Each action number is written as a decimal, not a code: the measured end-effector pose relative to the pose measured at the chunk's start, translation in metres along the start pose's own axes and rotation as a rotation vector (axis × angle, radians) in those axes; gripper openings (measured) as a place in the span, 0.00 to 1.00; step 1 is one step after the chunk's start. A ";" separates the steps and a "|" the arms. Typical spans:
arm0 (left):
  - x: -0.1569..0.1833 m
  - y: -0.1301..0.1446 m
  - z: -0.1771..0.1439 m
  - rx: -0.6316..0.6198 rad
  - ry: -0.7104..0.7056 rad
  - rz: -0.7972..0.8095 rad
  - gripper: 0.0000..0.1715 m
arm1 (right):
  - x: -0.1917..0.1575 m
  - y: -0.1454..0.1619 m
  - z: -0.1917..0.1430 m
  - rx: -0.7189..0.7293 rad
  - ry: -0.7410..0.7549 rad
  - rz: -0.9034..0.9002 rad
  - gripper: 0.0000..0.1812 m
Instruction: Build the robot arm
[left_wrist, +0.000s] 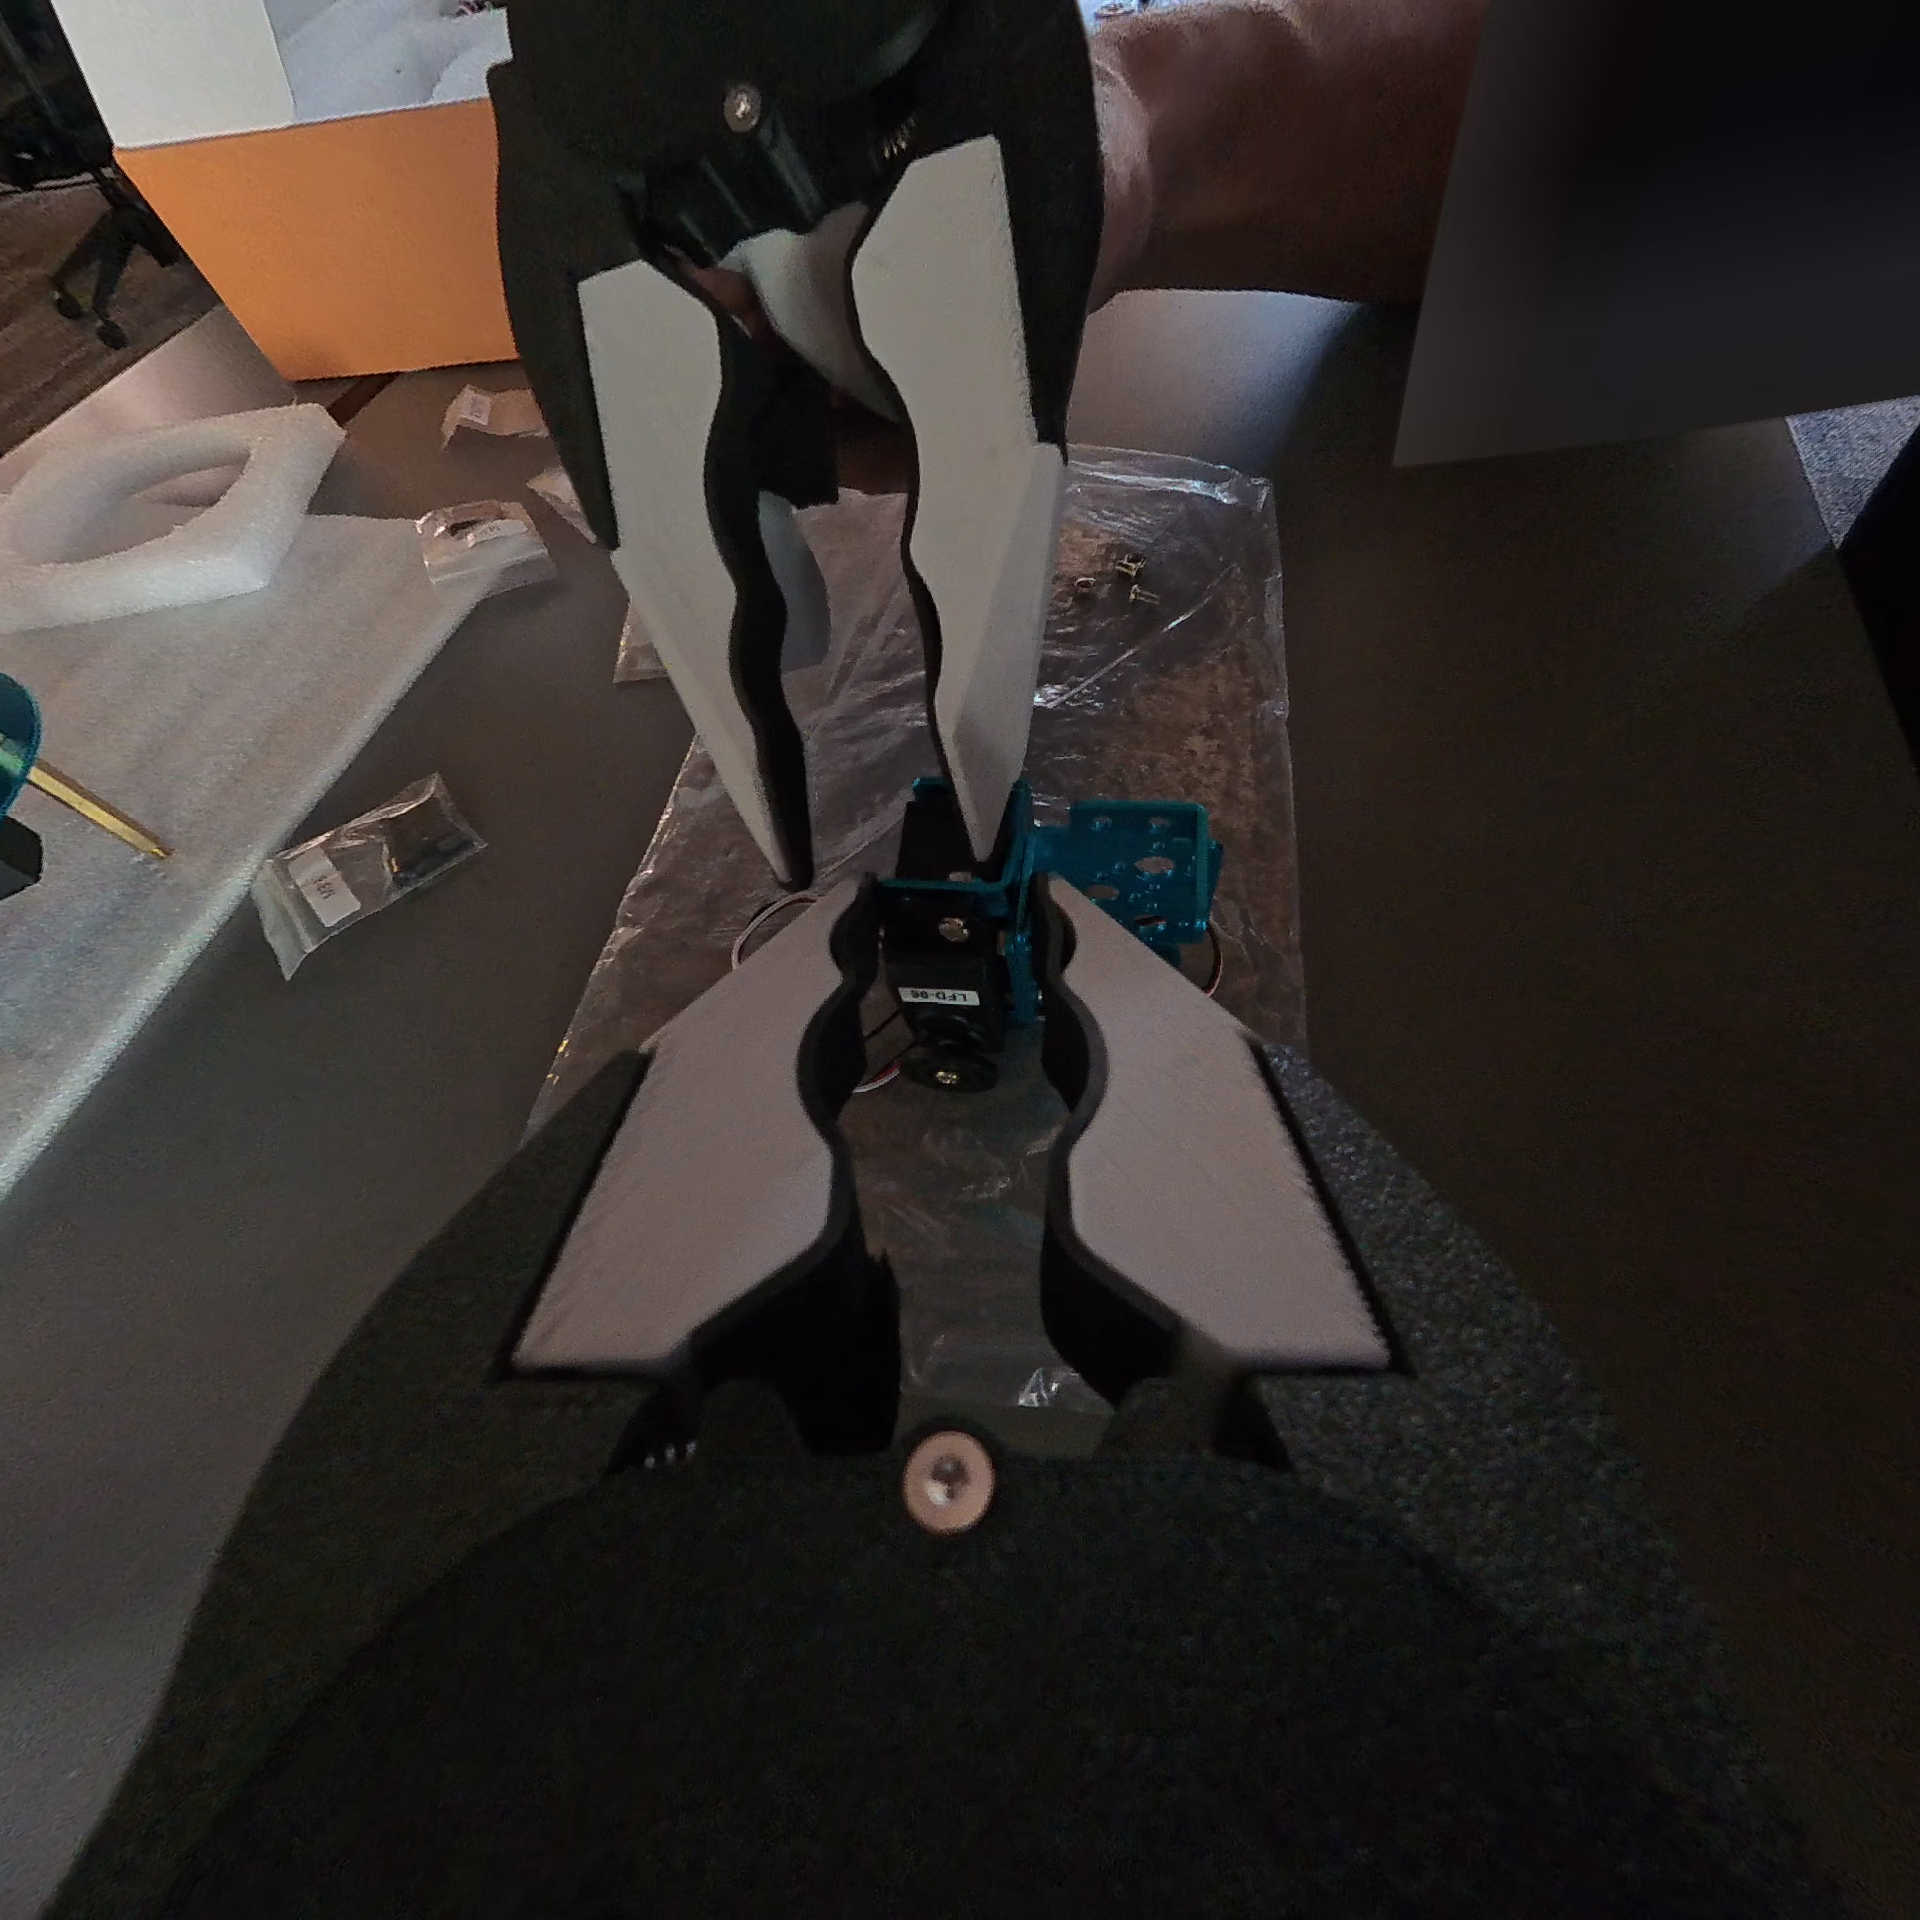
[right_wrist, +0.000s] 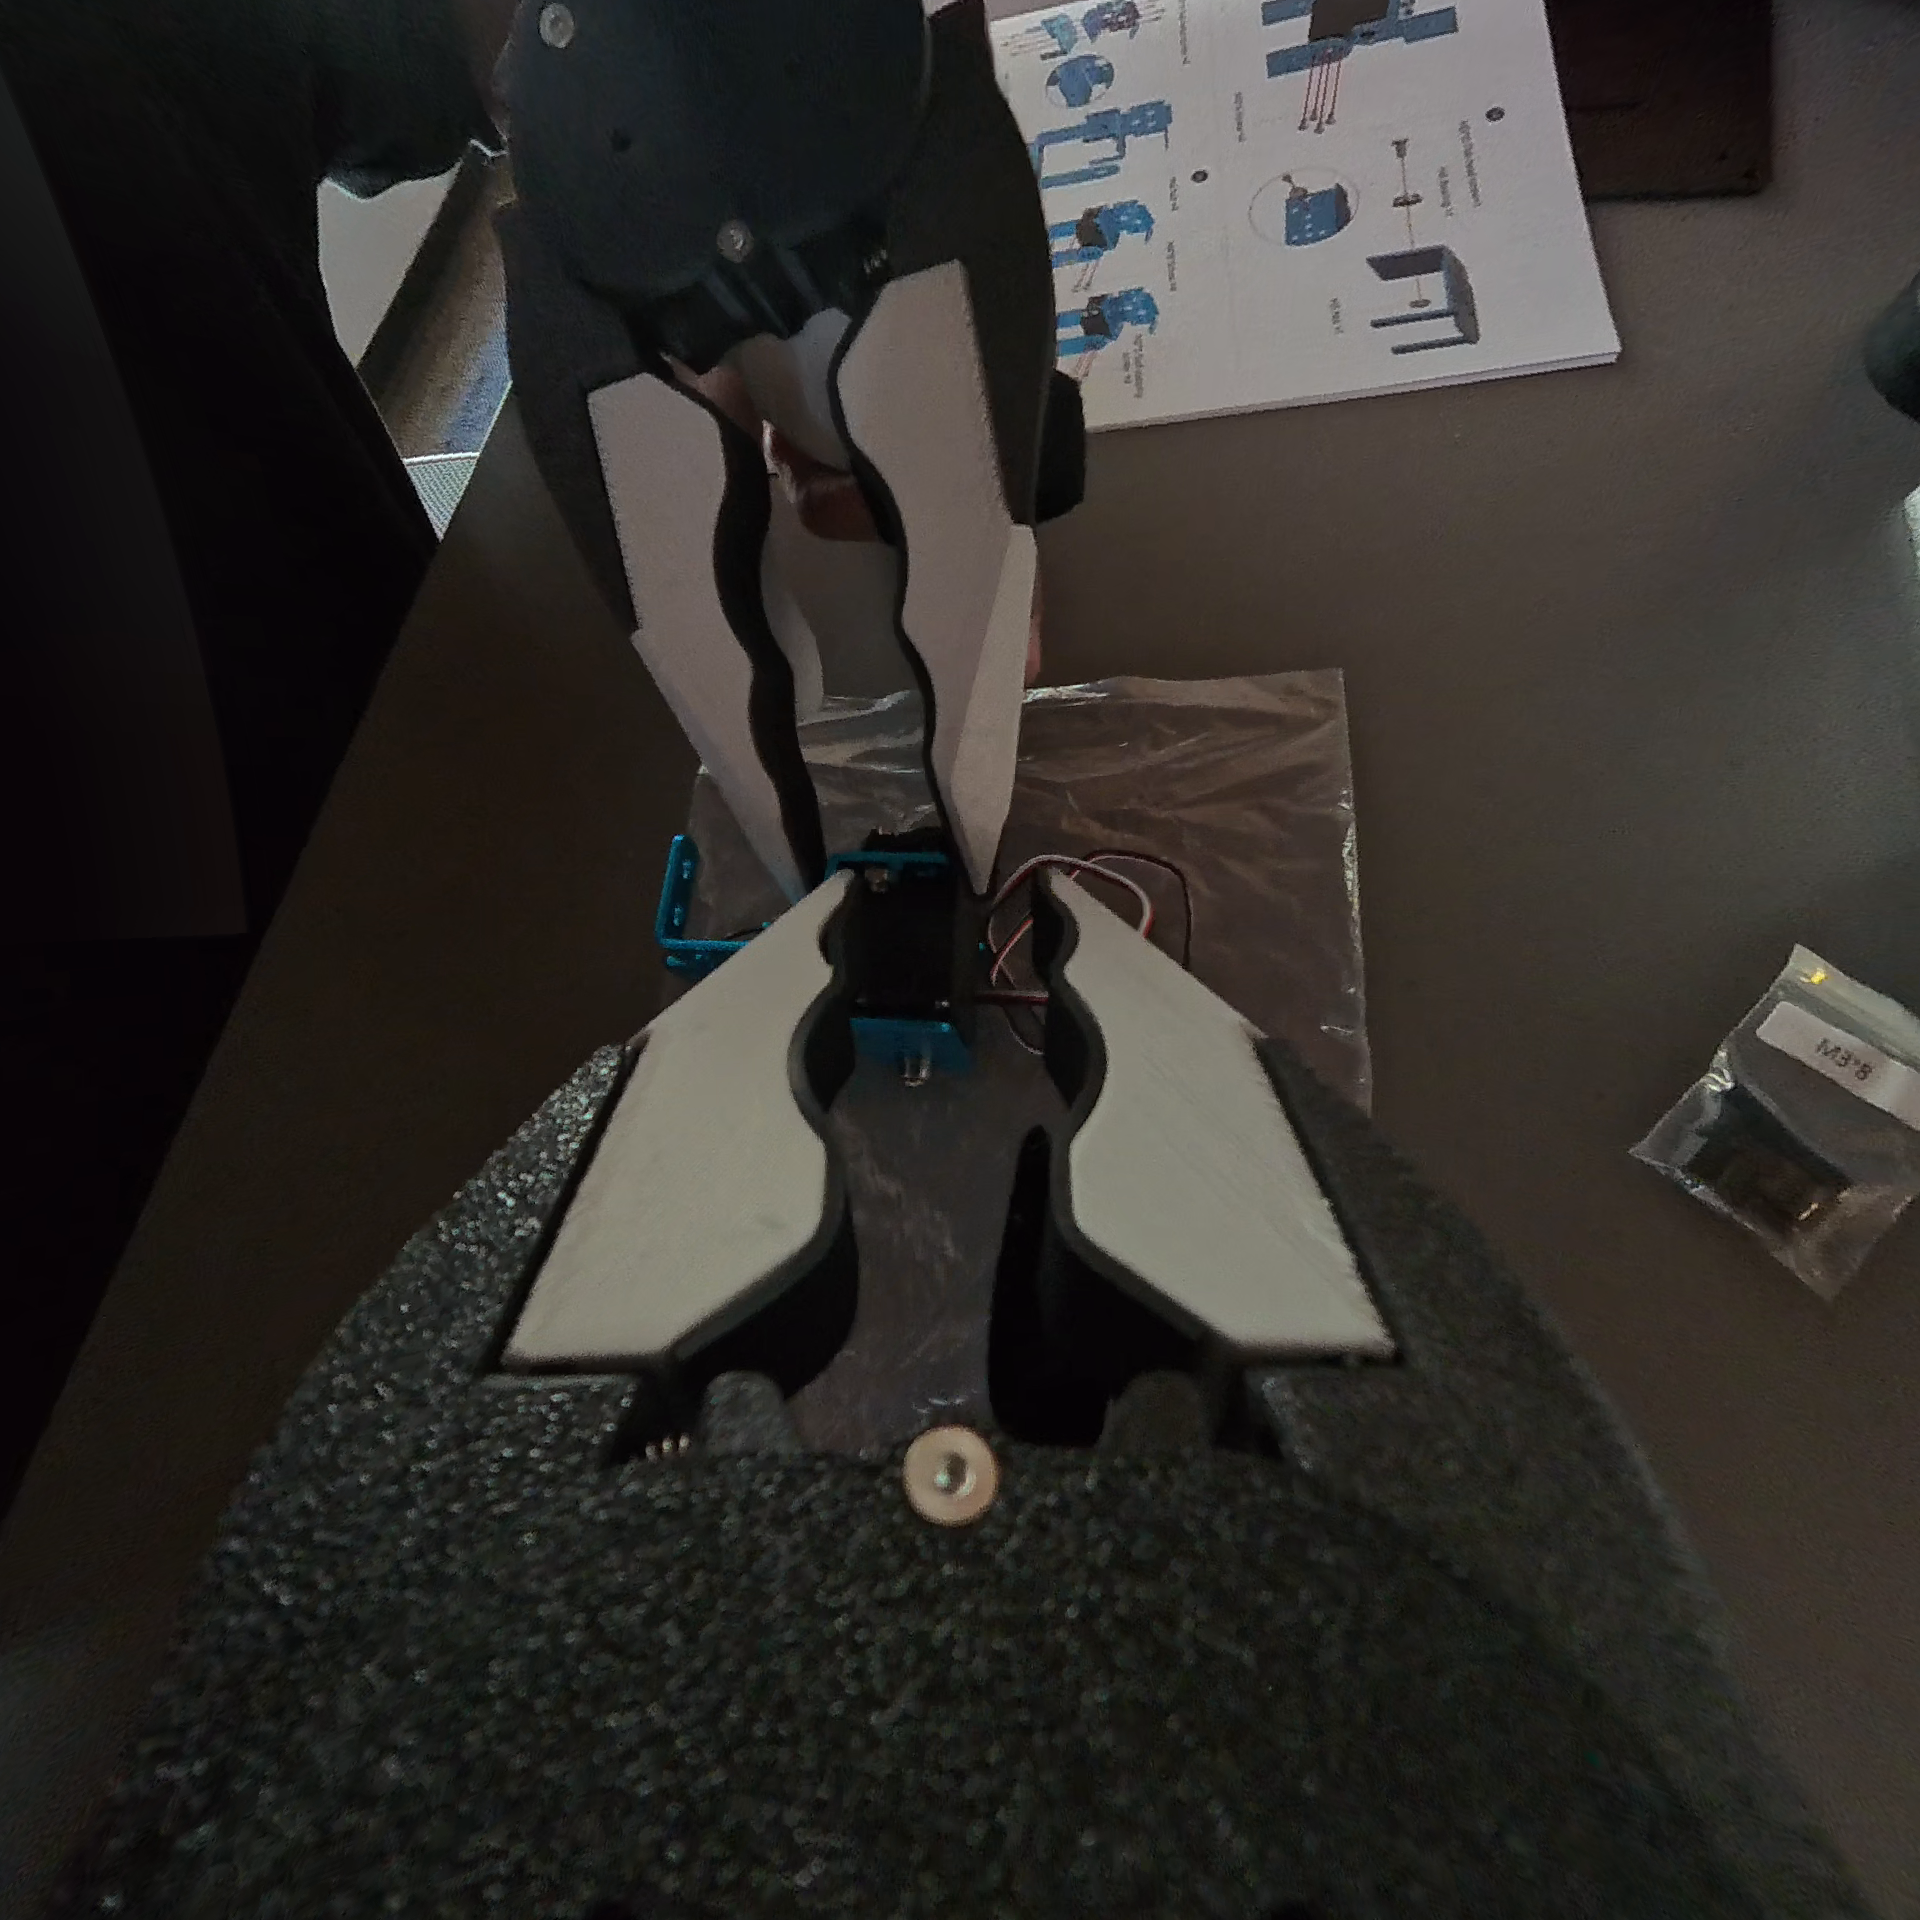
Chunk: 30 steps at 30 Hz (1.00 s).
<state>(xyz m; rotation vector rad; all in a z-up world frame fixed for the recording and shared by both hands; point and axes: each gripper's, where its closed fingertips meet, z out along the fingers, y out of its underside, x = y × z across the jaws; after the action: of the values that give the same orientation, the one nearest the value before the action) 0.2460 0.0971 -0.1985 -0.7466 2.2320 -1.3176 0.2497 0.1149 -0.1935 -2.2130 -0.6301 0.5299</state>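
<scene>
The servo, a small black block seated in a blue metal bracket, stands on a clear plastic bag spread over the dark bench, and both tools meet over it from opposite ends. The left gripper has its jaws partly apart and set either side of the servo. The blue metal lies right against one inner face, but I cannot tell whether they press on it or only bracket it. The right gripper also straddles the block with its jaws apart. In its own view a gap with the red, white and dark wires shows between the servo and one jaw, so that grip looks loose. The wires curl out on the bag close to that jaw's tip and look easy to pinch. A few loose screws lie farther back on the bag, with small parts bags, white foam and an orange box off to one side. A printed sheet of diagrams lies beyond.
</scene>
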 end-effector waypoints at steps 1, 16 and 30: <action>0.000 0.000 0.000 0.000 0.000 0.001 0.17 | 0.000 0.000 0.000 0.003 -0.005 0.003 0.17; 0.001 0.000 0.000 0.001 0.000 0.008 0.17 | 0.003 0.000 -0.005 -0.005 0.011 -0.010 0.16; 0.000 0.002 0.001 -0.009 -0.015 0.005 0.17 | -0.005 0.002 -0.001 -0.023 0.031 -0.120 0.04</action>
<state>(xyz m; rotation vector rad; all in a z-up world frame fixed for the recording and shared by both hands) 0.2464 0.0975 -0.2001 -0.7520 2.2280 -1.2959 0.2468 0.1106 -0.1933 -2.1844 -0.7503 0.4287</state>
